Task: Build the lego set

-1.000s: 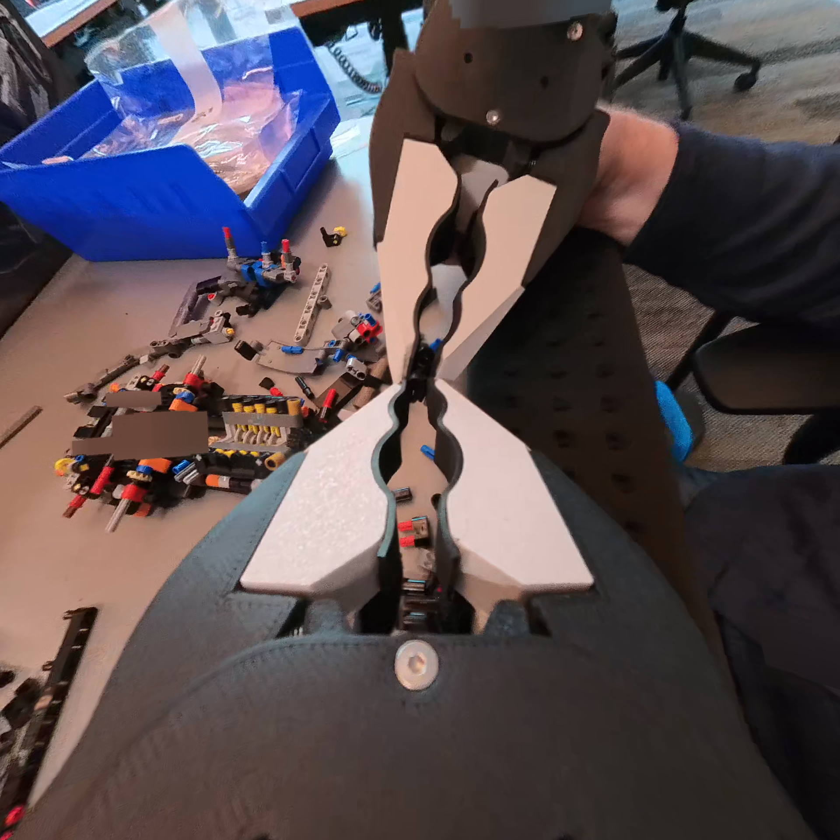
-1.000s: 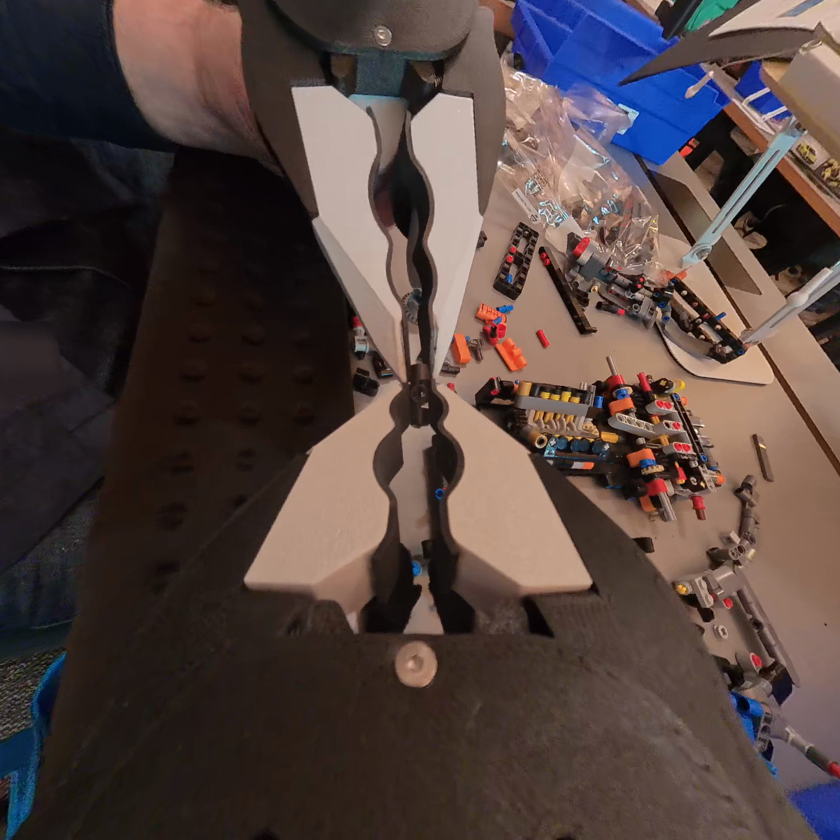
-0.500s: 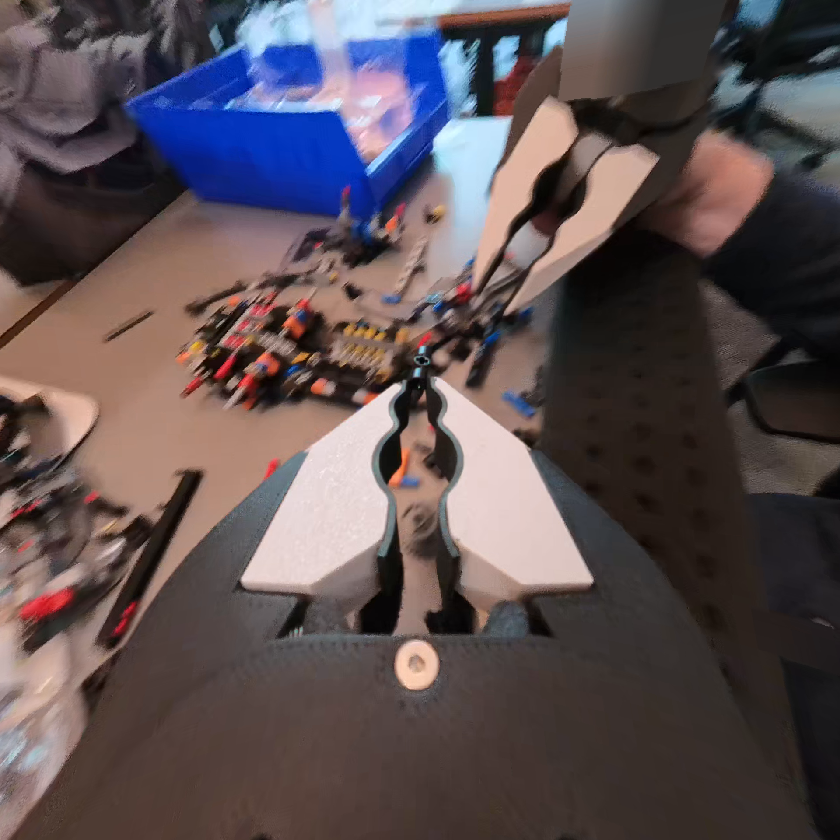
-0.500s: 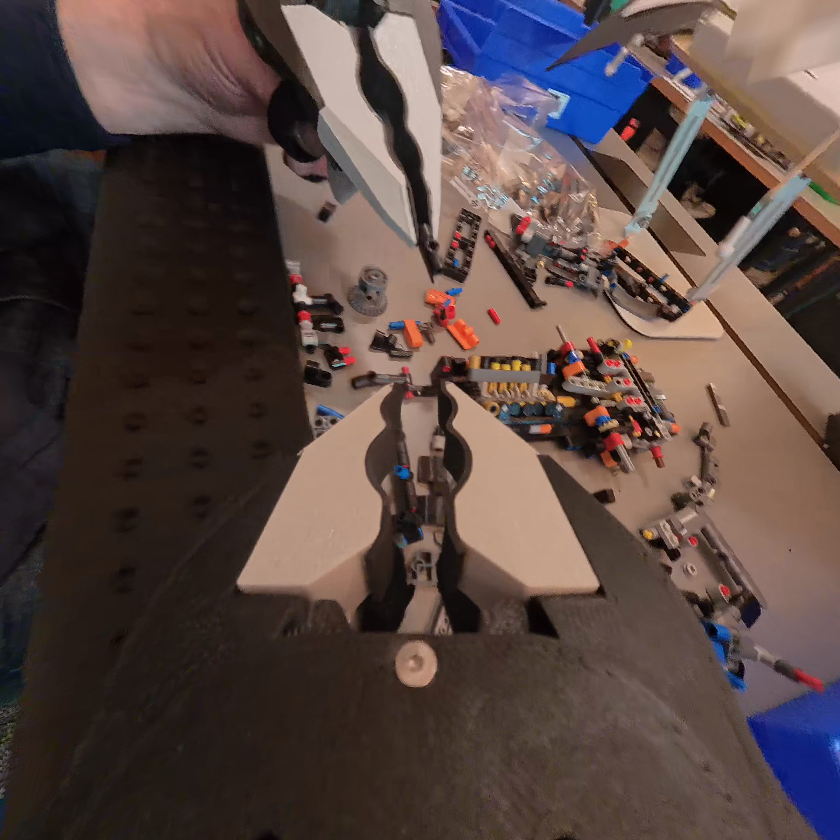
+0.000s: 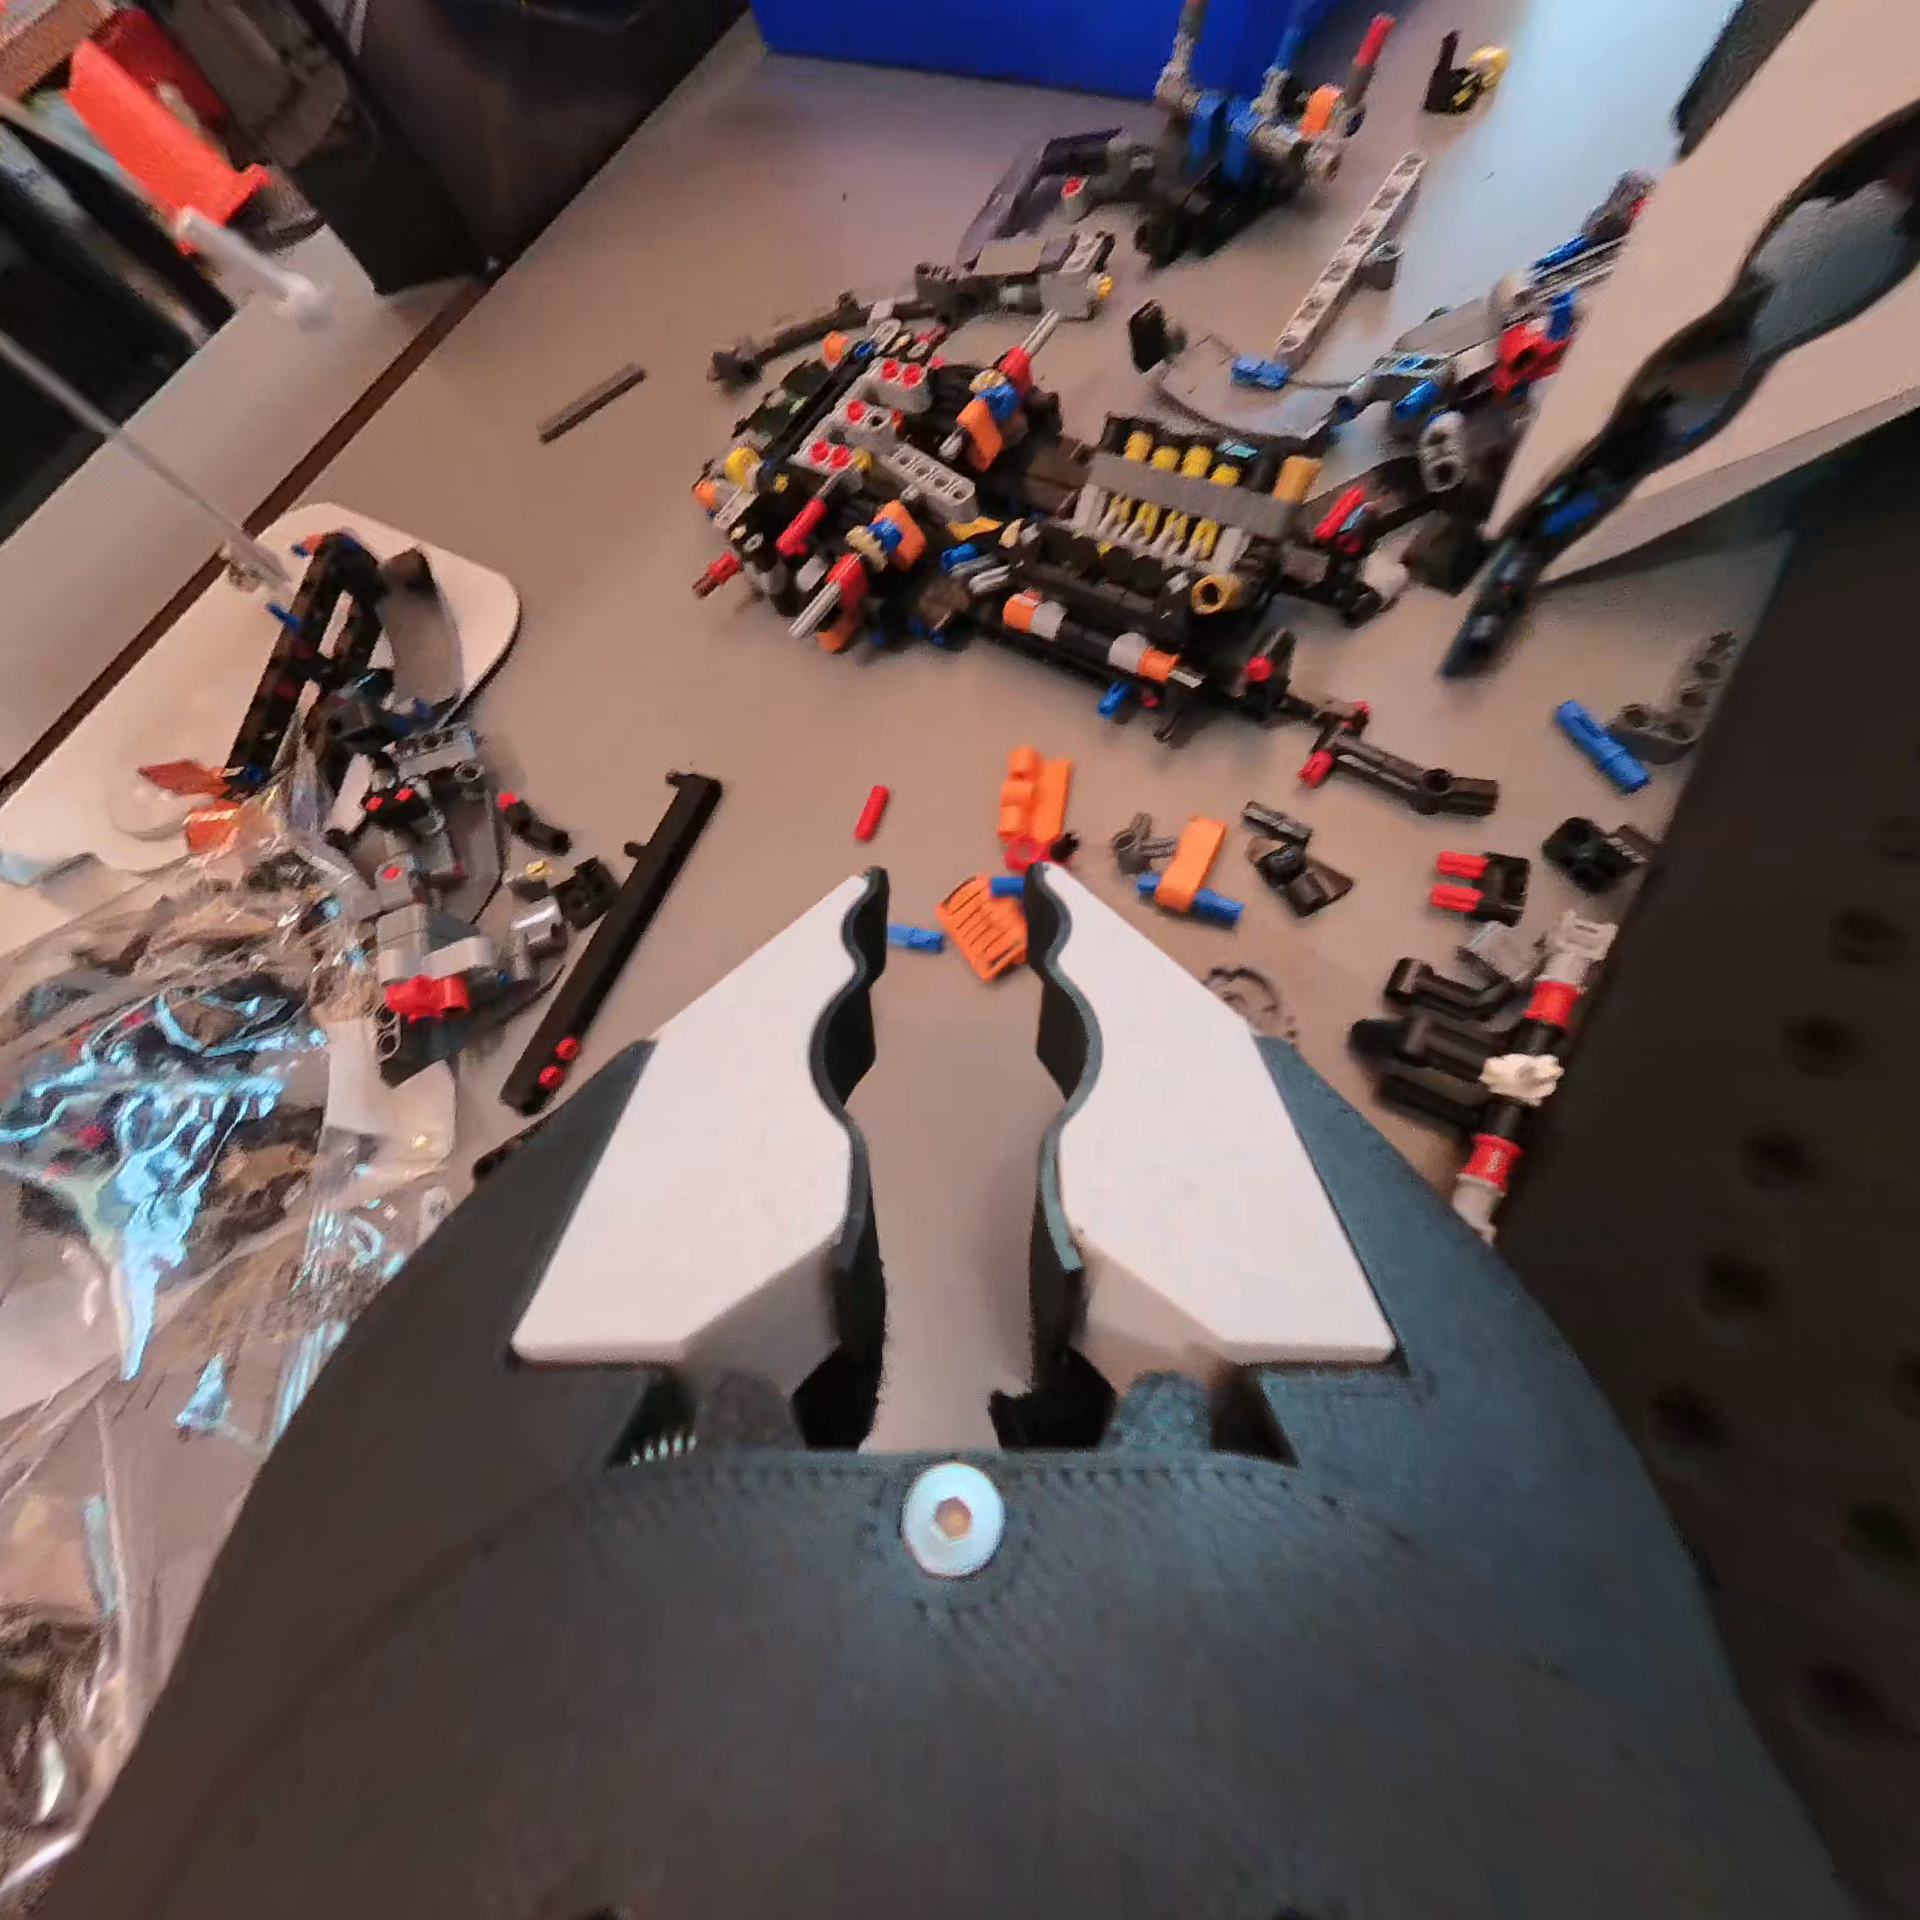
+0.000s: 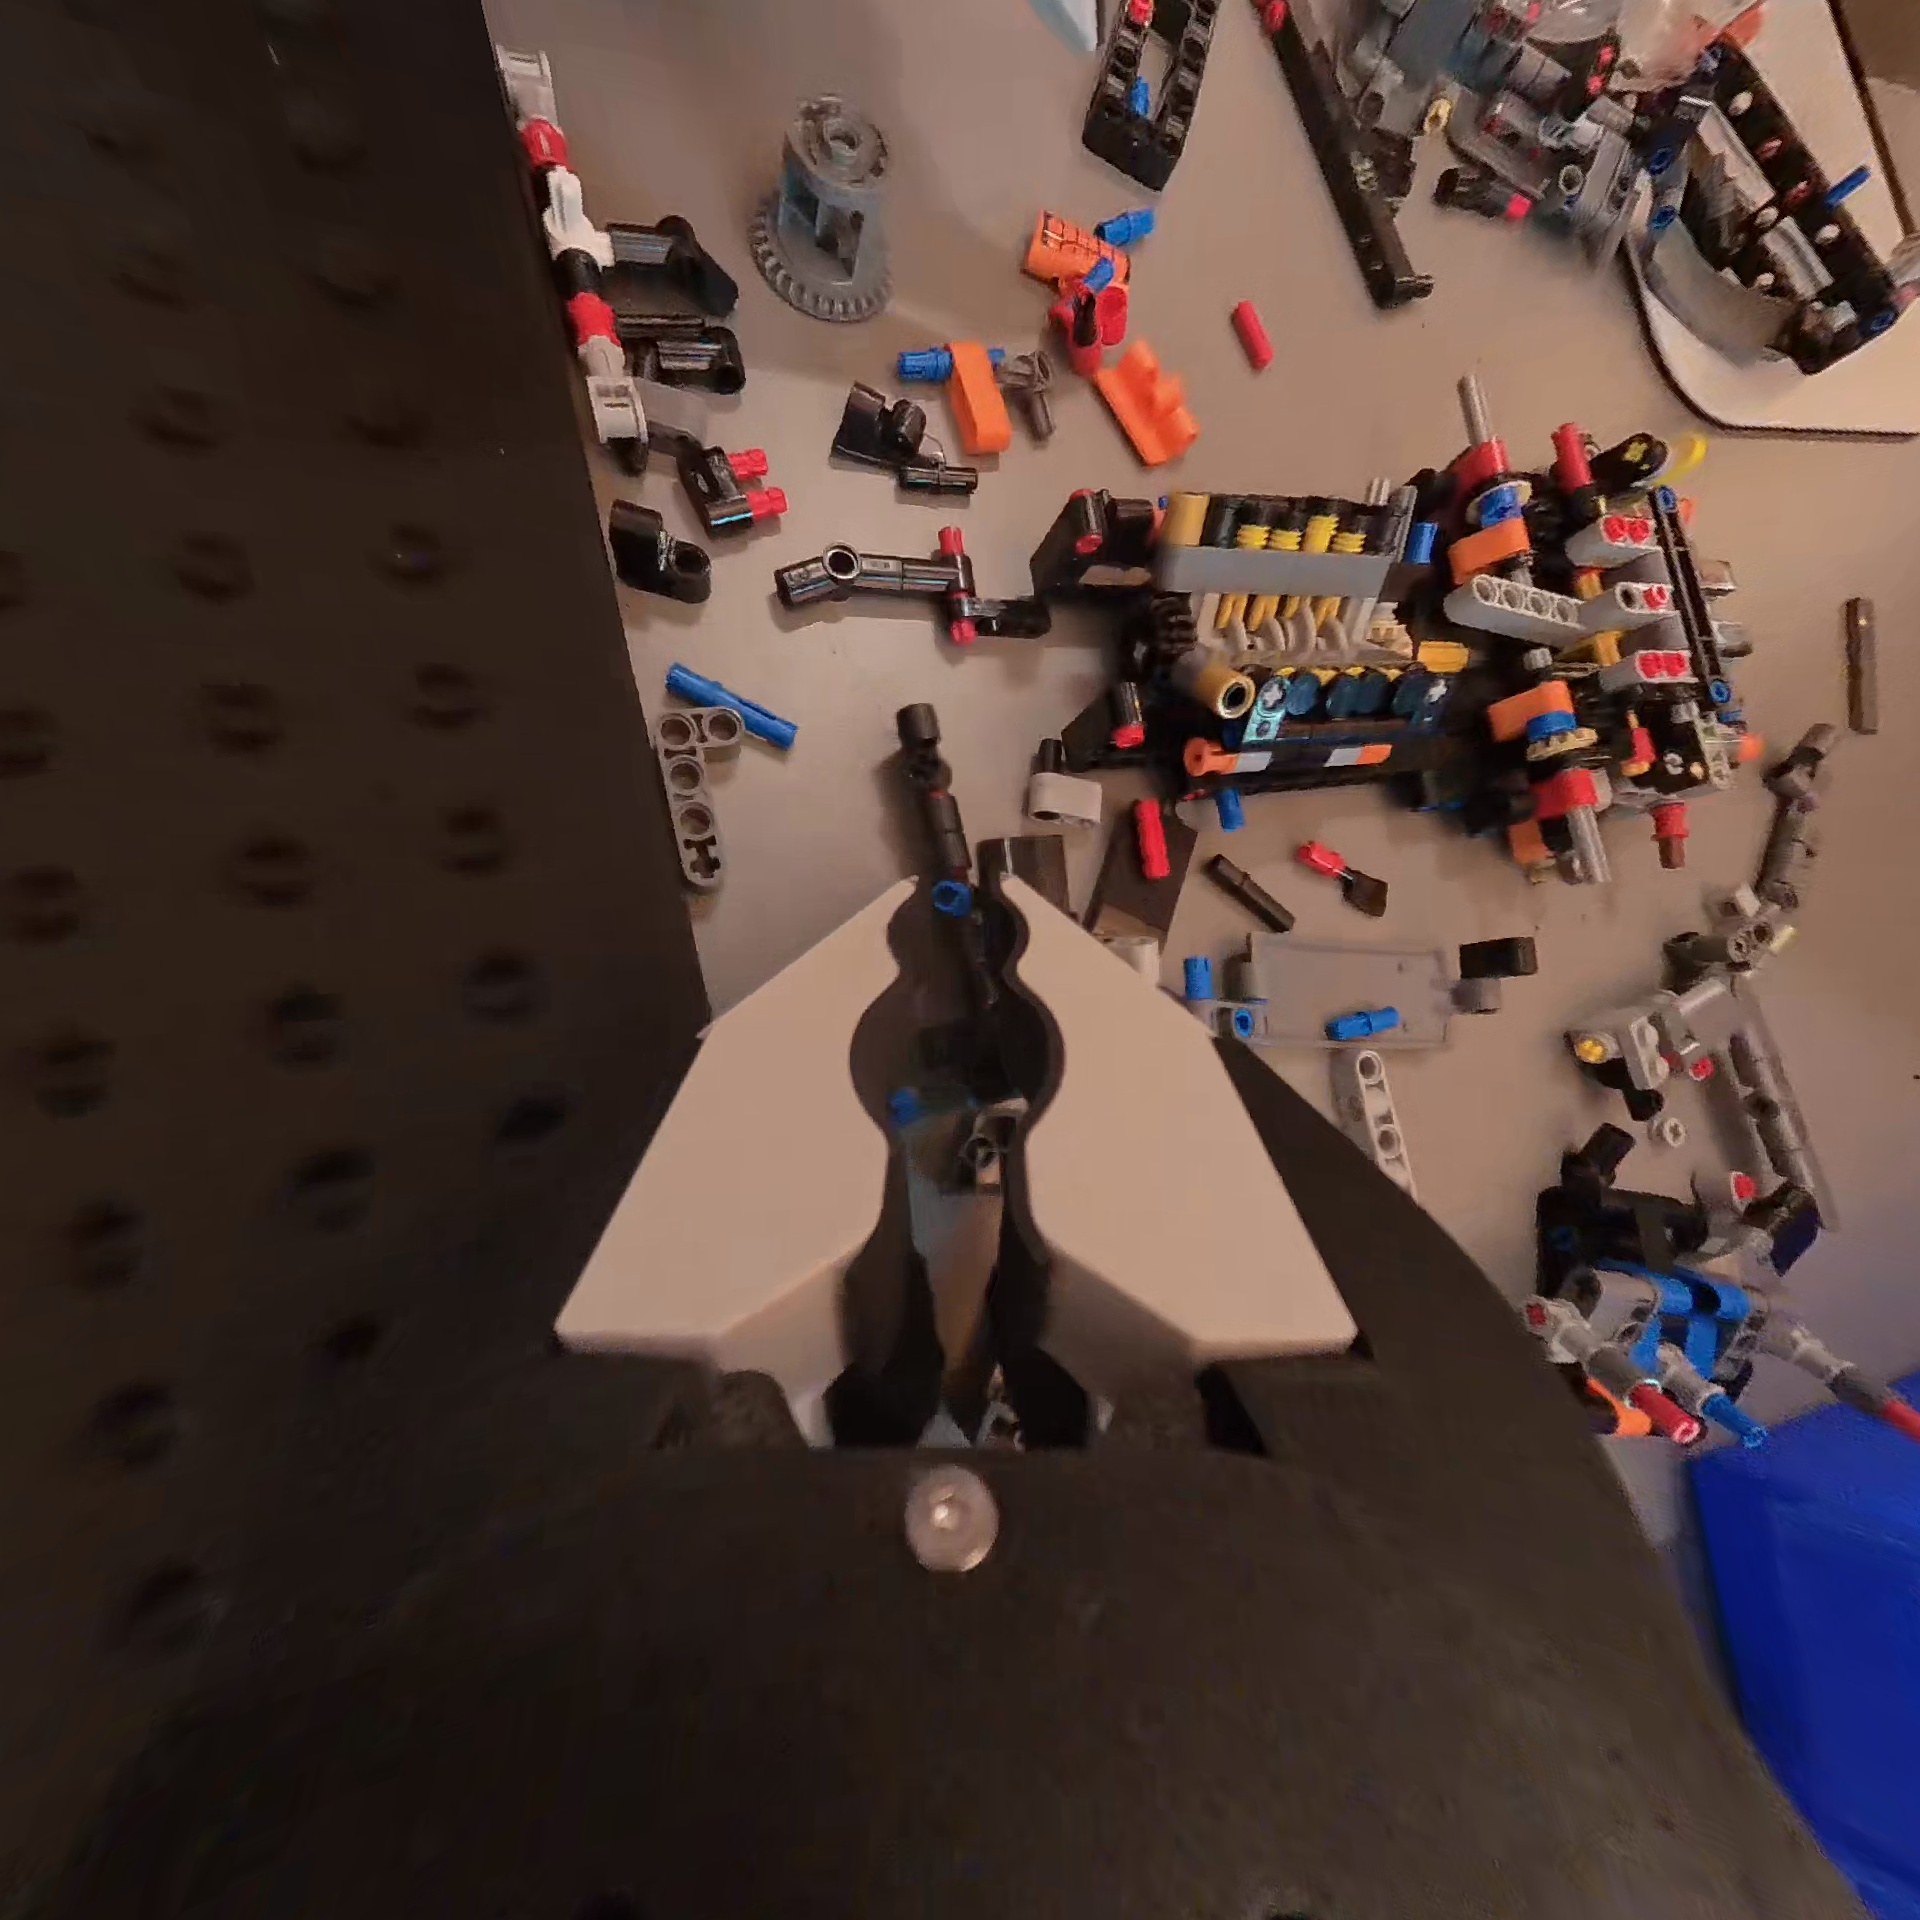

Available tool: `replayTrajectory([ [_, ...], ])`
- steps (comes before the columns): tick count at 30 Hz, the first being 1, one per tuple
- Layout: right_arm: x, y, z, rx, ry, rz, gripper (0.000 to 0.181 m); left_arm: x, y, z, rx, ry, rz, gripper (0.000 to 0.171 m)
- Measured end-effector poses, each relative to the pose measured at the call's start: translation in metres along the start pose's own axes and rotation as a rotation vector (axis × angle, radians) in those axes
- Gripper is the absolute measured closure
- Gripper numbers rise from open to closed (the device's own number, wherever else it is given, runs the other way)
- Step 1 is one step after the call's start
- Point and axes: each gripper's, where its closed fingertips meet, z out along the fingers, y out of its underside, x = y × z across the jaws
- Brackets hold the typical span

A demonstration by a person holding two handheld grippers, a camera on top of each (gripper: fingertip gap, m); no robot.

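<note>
The half-built Lego model (image 5: 1039,540), black and grey with yellow, orange and red parts, lies mid-table; it also shows in the right wrist view (image 6: 1403,665). My left gripper (image 5: 956,883) is open and empty, low over loose orange pieces (image 5: 982,925). My right gripper (image 6: 961,894) is shut on a thin black rod piece with blue pins (image 6: 925,769) that sticks out past its tips, just left of the model. In the left wrist view the right gripper (image 5: 1507,561) shows at the upper right with the rod piece (image 5: 1491,623) hanging from it.
Many small loose parts lie around the model. A clear bag of parts (image 5: 156,1091) and a white plate with a black frame (image 5: 343,623) are at the left. A long black beam (image 5: 613,935), a grey gear (image 6: 831,208), a black perforated board (image 6: 260,727) and a blue bin (image 6: 1818,1610) are near. About 15 cm separates my left fingertips from my right.
The two grippers have parted from tip to tip. The left one swung left and down to the table and opened; its small black piece is gone. The right one lowered, still shut.
</note>
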Motion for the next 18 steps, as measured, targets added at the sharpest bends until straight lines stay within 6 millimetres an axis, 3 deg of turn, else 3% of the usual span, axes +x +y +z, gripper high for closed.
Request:
replayTrajectory([
  [3,0.000,-0.009,-0.004,0.050,0.007,-0.011,0.176,0.024,-0.016,0.002,0.053,0.056,0.078,0.146],
  [10,-0.005,-0.031,-0.012,0.158,0.013,-0.062,0.176,0.106,-0.054,0.004,0.192,0.239,0.324,0.145],
  [14,-0.012,-0.043,-0.015,0.209,-0.007,-0.093,0.176,0.124,-0.047,0.018,0.128,0.251,0.407,0.150],
  [16,-0.015,-0.045,-0.016,0.218,-0.013,-0.106,0.176,0.122,-0.045,0.019,0.119,0.233,0.419,0.166],
  [18,-0.017,-0.048,-0.020,0.244,-0.025,-0.106,0.176,0.123,-0.047,0.014,0.138,0.249,0.414,0.166],
])
